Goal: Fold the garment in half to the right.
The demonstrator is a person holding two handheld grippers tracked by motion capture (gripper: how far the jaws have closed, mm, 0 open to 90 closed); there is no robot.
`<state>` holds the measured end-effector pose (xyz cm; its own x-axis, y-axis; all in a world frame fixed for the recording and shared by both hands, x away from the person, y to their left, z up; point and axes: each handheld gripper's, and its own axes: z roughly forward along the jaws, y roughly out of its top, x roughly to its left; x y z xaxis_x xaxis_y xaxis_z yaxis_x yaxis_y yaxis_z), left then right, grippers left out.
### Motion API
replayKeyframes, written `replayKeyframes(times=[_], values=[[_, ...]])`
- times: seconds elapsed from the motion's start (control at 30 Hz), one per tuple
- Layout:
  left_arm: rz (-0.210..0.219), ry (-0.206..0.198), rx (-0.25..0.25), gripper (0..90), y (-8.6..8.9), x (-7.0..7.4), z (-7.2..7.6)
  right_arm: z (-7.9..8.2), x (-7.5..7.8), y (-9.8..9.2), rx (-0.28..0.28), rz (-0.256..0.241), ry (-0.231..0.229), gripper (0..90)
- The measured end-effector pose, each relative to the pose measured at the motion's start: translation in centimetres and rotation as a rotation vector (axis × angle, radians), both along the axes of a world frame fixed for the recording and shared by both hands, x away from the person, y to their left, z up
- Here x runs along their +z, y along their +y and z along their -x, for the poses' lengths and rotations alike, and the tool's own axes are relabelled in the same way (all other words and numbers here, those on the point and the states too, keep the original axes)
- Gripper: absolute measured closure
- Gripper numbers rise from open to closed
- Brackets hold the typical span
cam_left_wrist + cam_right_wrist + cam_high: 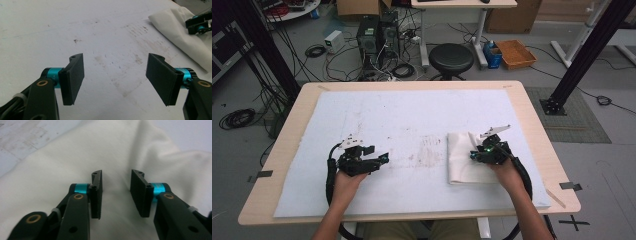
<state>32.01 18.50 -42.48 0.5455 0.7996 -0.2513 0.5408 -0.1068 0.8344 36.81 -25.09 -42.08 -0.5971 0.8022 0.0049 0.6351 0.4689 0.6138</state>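
Black jaws of the right tool [116, 195] stand a little apart just above the folded white cloth [75, 157], gripping nothing yet. That cloth [462, 157] lies on the right part of the desk's white mat [412, 115]. It looks soft, light and limp (likely to sag and unfold if lifted by one point), so an edge or corner fold seems the best hold. Off to its side, the left tool [115, 77] hovers wide open and empty over stained mat.

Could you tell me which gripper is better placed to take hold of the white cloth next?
Right, probably. The right gripper sits over the white cloth, jaws parted above the fabric. The left gripper is open over the bare mat, well apart from it.
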Motion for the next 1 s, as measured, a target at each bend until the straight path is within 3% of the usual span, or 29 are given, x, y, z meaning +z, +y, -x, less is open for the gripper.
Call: replayKeyframes(times=[0.13, 0.23, 0.3, 0.4, 0.43, 0.5, 0.57, 0.63, 0.67, 0.77, 0.83, 0.87, 0.9, 1.0], values=[[-0.006, 0.000, -0.006, 31.0, -0.2, 0.0, 0.0, -0.1, 1.7, 1.8, 0.071, -0.024, -0.091, 60.3], [-0.003, 0.002, -0.005, 31.0, -0.2, 0.0, 0.0, -0.8, 1.8, 4.3, 0.125, 0.012, -0.118, 73.5], [0.000, 0.003, -0.002, 31.0, -0.1, 0.0, 0.0, -1.8, 1.2, 6.0, 0.141, 0.056, -0.114, 79.8], [0.005, 0.003, 0.000, 31.0, 0.1, 0.0, -0.1, -3.2, -0.4, 7.8, 0.152, 0.114, -0.047, 81.1], [0.006, 0.006, 0.000, 31.0, 0.1, 0.0, -0.1, -3.5, -0.7, 7.9, 0.148, 0.111, -0.041, 80.8], [0.002, 0.009, -0.001, 31.0, 0.2, 0.0, -0.1, -3.9, -0.3, 7.7, 0.152, 0.083, -0.016, 72.3], [0.003, 0.009, 0.000, 31.0, 0.2, -0.1, -0.1, -3.8, 0.6, 6.6, 0.129, 0.034, -0.065, 70.7], [0.002, 0.009, -0.001, 31.0, 0.2, 0.0, -0.1, -3.8, 1.6, 4.6, 0.049, -0.029, -0.114, 71.3], [0.002, 0.008, -0.002, 31.0, 0.1, 0.0, -0.1, -3.8, 1.8, 3.6, 0.000, -0.027, -0.129, 75.1], [0.002, 0.006, 0.000, 31.0, 0.1, 0.0, 0.0, -4.0, 1.4, 0.8, -0.109, 0.056, -0.128, 79.2], [0.004, 0.010, -0.003, 31.0, 0.1, 0.0, -0.1, -4.2, 0.4, -0.3, -0.129, 0.088, -0.102, 78.2], [0.002, 0.010, -0.004, 31.0, 0.1, 0.0, -0.1, -4.3, -0.2, -0.9, -0.126, 0.084, -0.085, 76.0], [0.002, 0.010, -0.005, 31.0, 0.1, 0.0, -0.1, -4.2, -0.6, -1.4, -0.132, 0.042, -0.074, 75.0], [0.007, 0.011, -0.002, 31.0, 0.1, -0.1, -0.1, -3.8, -0.1, -2.0, -0.144, -0.011, -0.115, 60.9]])
